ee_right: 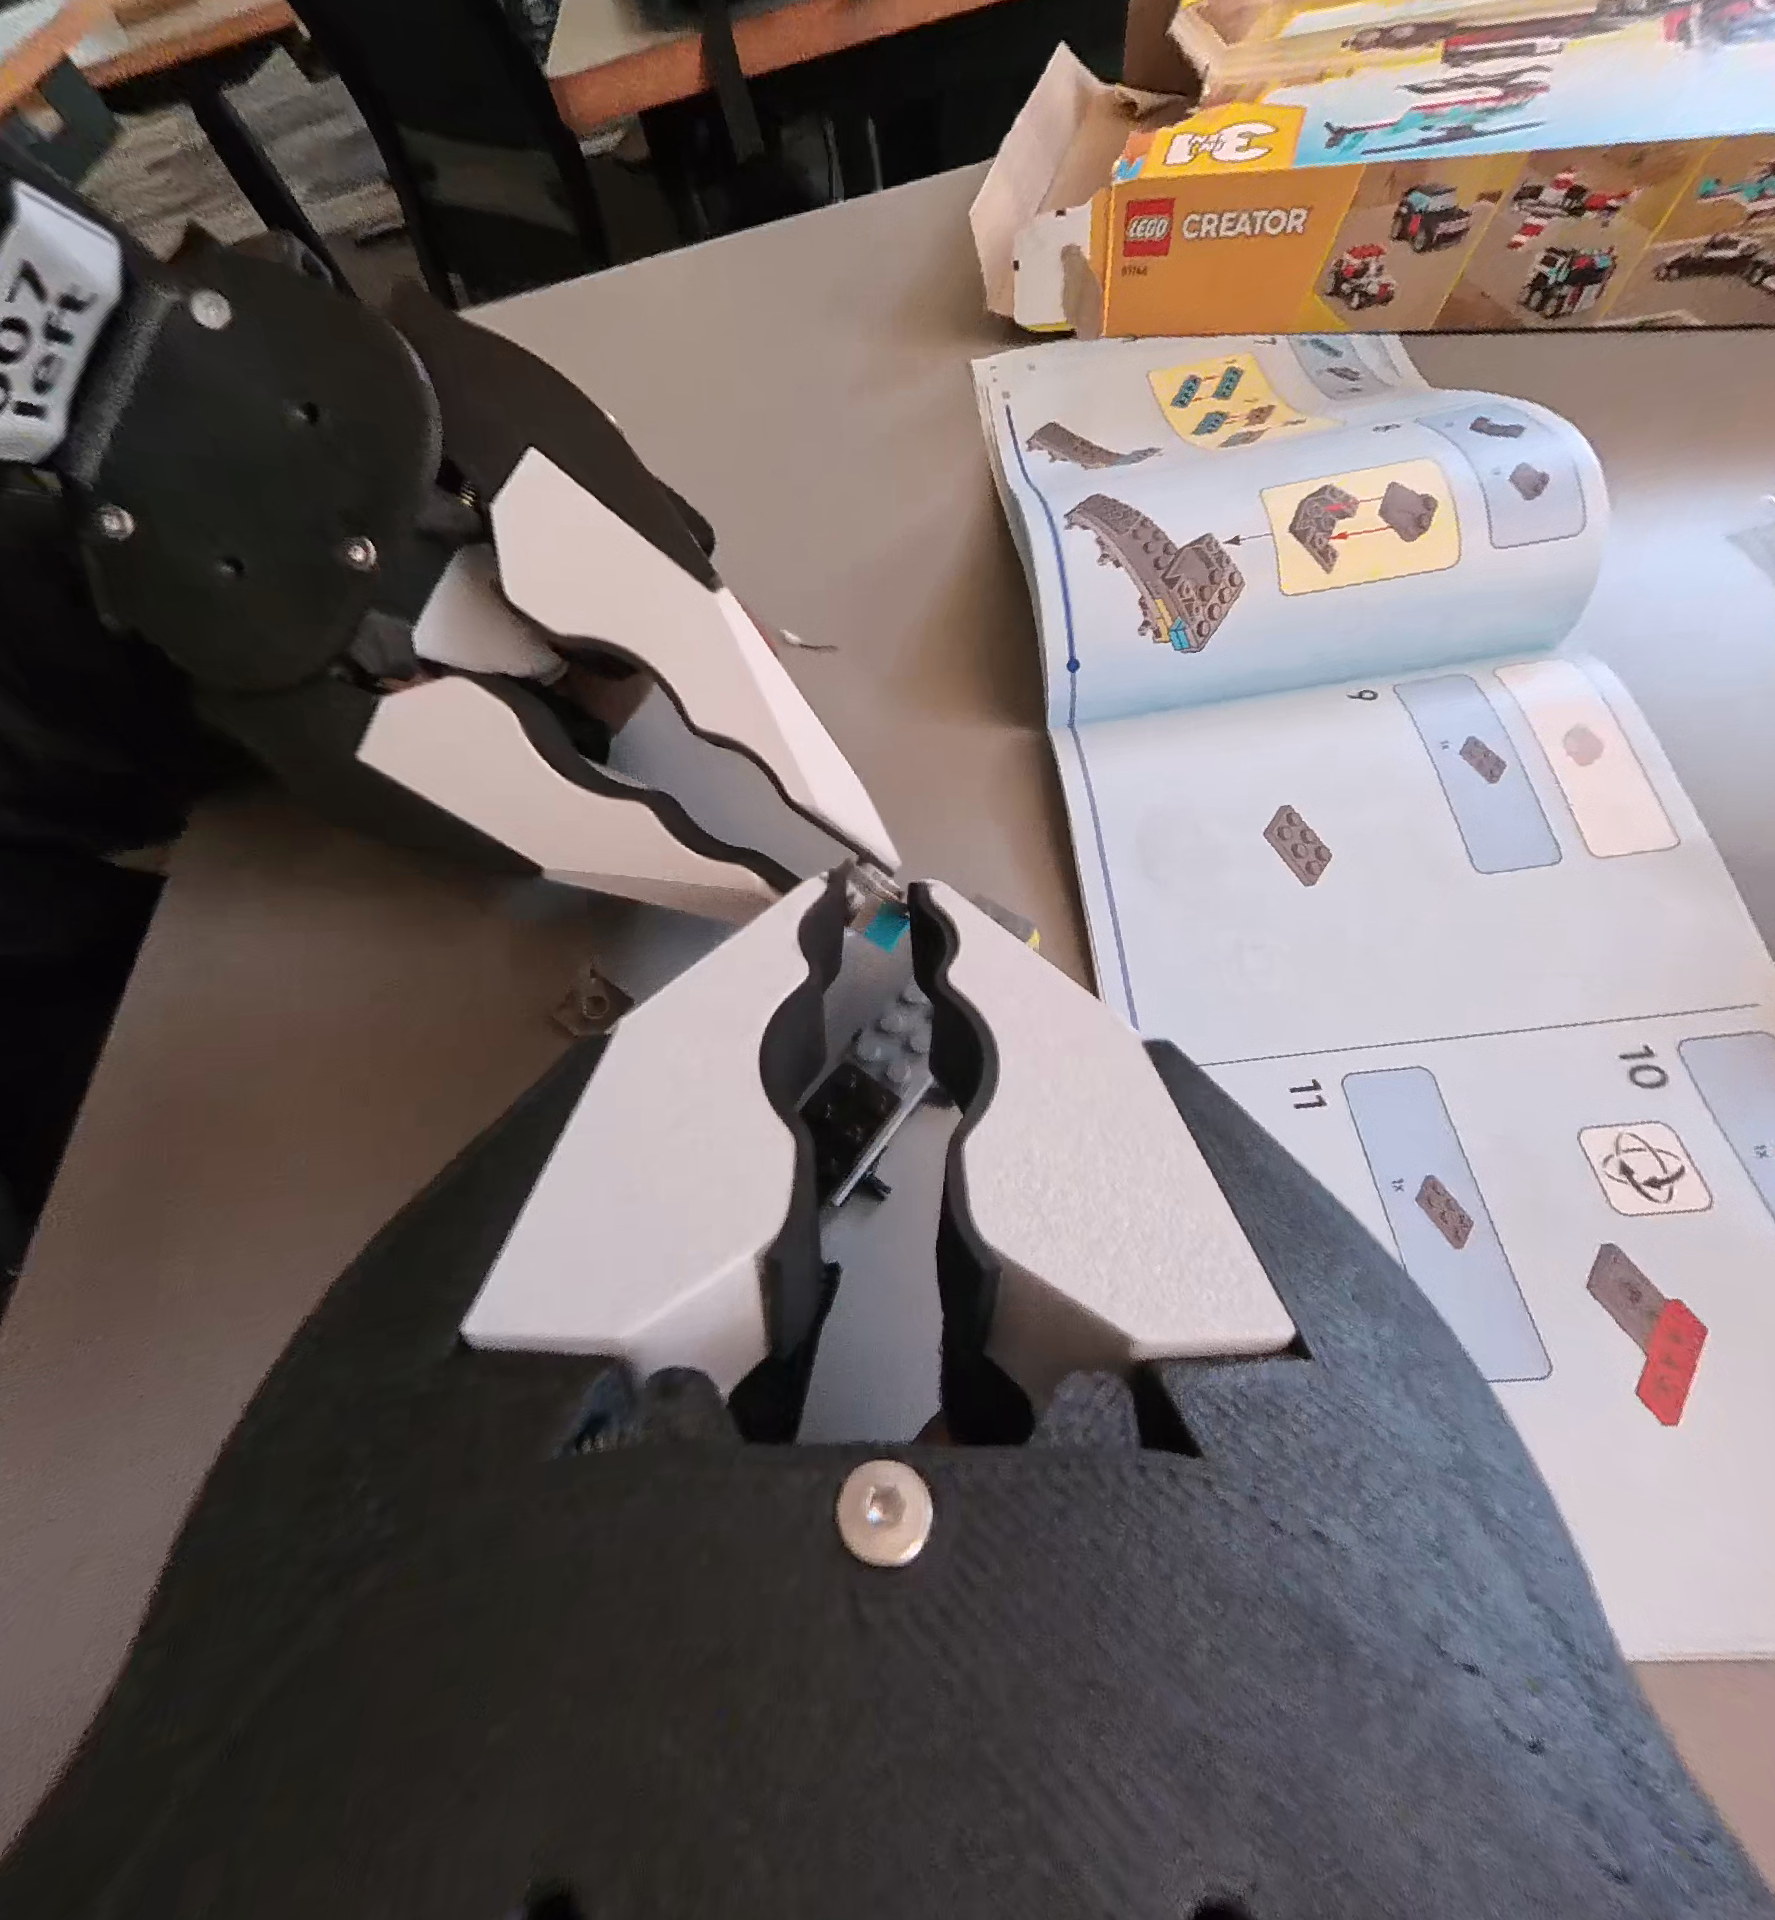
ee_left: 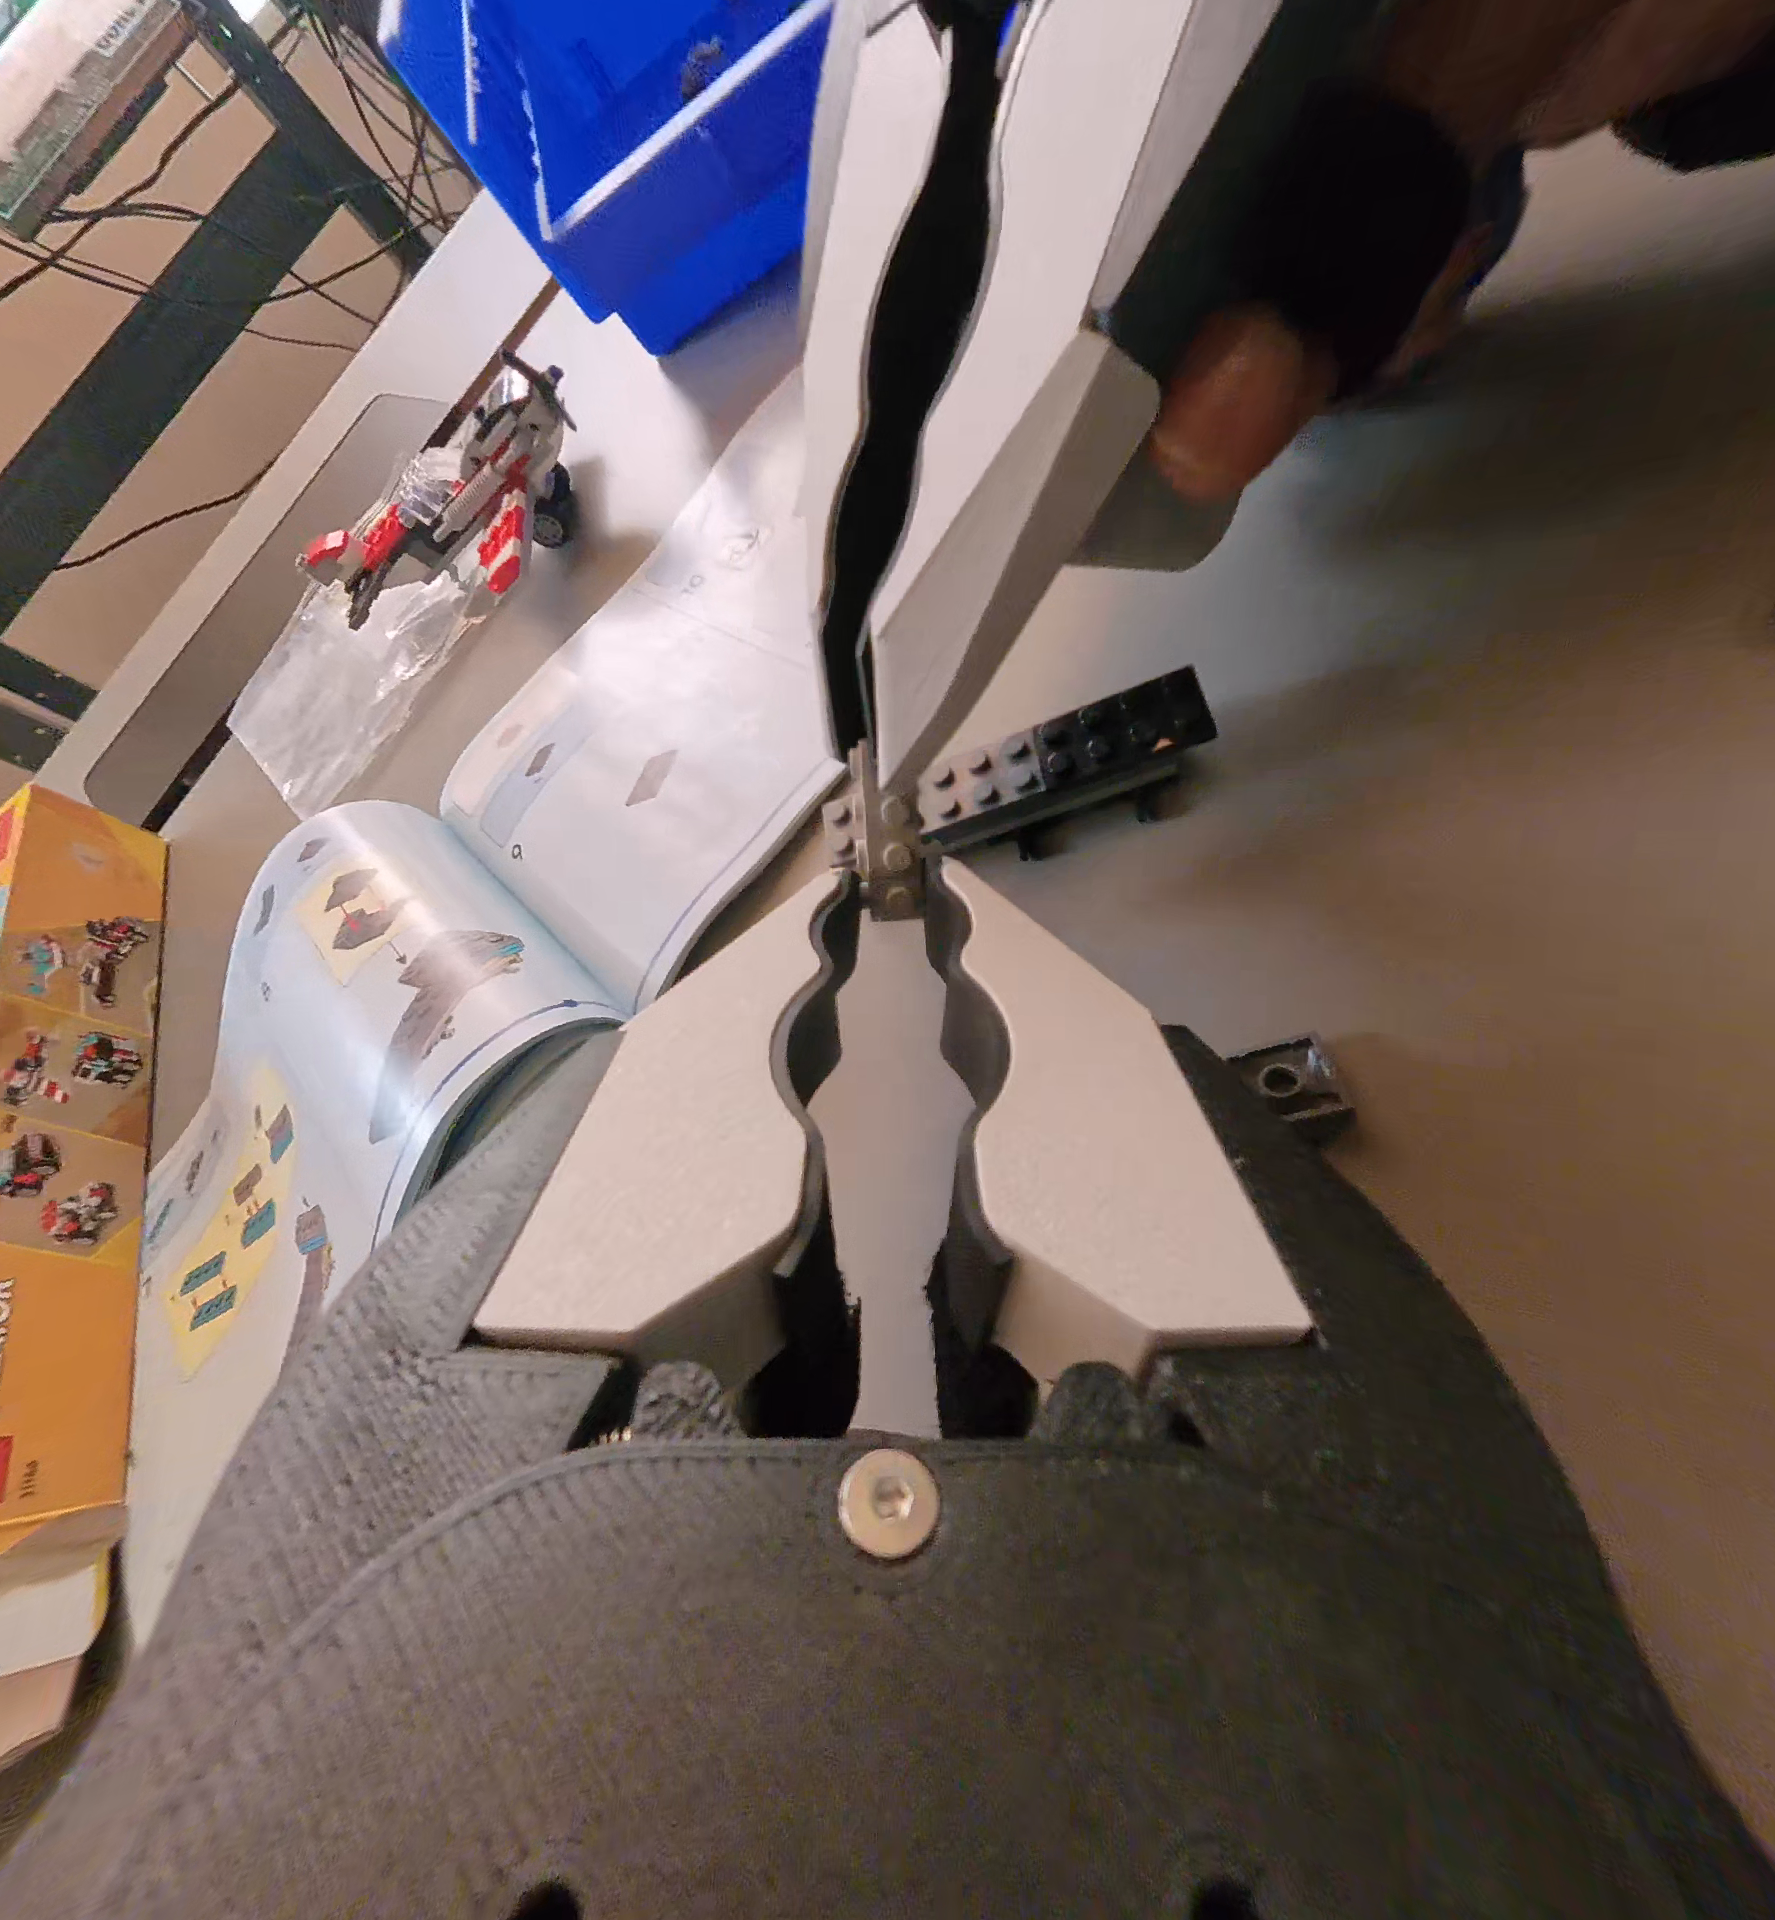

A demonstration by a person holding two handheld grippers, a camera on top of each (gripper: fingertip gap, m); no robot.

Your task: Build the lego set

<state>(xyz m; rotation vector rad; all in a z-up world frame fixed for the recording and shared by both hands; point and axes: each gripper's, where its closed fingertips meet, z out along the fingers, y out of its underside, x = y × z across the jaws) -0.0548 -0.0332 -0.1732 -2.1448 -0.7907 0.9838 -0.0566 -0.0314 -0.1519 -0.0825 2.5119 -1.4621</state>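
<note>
Going left to right in the left wrist view: the orange set box, the open instruction booklet, then the left gripper with its tips pinching a small grey lego plate piece. The right gripper comes from above, jaws nearly closed on that same piece. A dark grey and black brick assembly lies on the table just beside

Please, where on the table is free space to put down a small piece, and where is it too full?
Free: the bare grey table beyond the black-and-grey plate assembly and past the loose dark brick. Crowded: the side with the open instruction booklet, the yellow box, the plastic bag and the red-white model.
</note>
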